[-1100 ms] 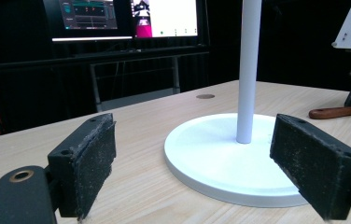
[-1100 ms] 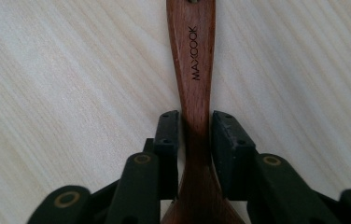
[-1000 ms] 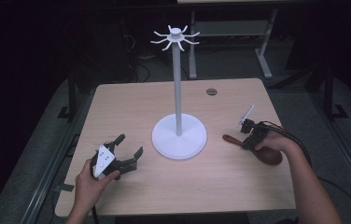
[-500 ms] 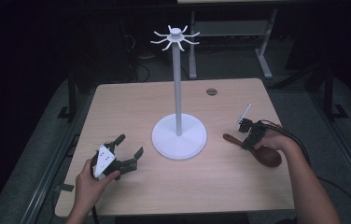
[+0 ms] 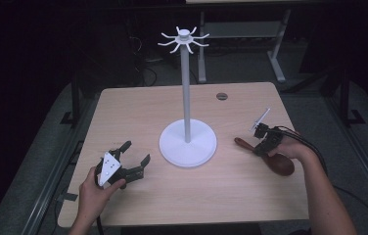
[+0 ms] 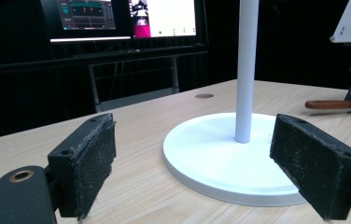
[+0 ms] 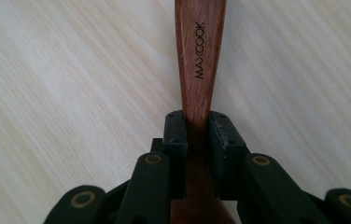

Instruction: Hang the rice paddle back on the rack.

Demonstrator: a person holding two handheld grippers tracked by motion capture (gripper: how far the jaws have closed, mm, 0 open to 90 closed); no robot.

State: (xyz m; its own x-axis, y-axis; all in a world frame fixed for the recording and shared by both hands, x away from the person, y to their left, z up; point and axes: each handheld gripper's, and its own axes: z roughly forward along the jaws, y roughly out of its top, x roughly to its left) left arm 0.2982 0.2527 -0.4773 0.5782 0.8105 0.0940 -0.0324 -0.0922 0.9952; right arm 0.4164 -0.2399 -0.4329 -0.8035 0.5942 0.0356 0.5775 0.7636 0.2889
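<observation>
A dark wooden spoon lies on the right of the table, its handle marked MAXCOOK. My right gripper has just been closing and its pads now press on that handle from both sides. In the high view the right gripper sits low over the spoon's neck. A white stand with a tall pole and hooks on top rises mid-table. My left gripper rests at the front left, open and holding nothing. In the left gripper view its pads stand wide apart before the stand's base.
A small round brown disc is set in the tabletop behind the stand. Lit monitors stand beyond the far edge. Cables trail from both hands off the near edge.
</observation>
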